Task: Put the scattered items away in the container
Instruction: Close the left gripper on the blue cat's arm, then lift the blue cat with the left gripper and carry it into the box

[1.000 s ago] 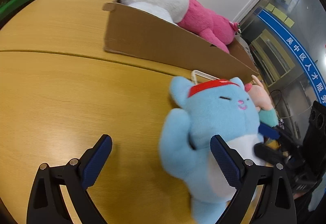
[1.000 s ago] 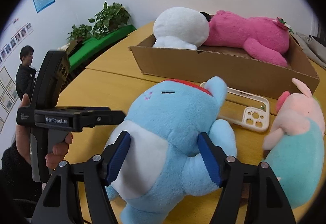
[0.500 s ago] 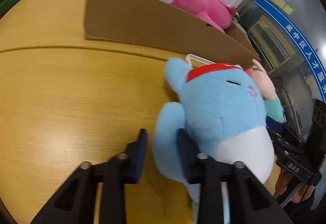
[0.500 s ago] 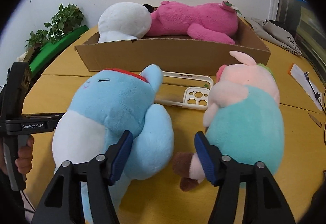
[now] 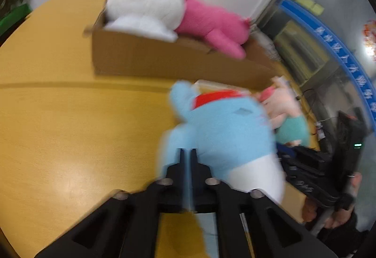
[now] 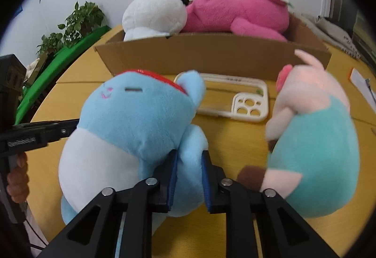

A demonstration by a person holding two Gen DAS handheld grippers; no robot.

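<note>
Left gripper [image 5: 187,157]: jaws fully closed, pinching thin fold of blue plush [image 6: 131,131]; fold may slip as you lift. Right gripper [image 6: 188,171]: jaws closing on plush's arm; uneven pull could twist it. Both point steeply down. Plush sits near cardboard box [image 6: 211,56], left of pig plush [image 6: 312,140].

Black claw [image 6: 188,164], blue pads [image 6: 173,178]

Fuzzy cloth blue plush [image 6: 141,117]; cardboard box [image 6: 211,56] (matt); glossy wood table [image 5: 58,129].
</note>
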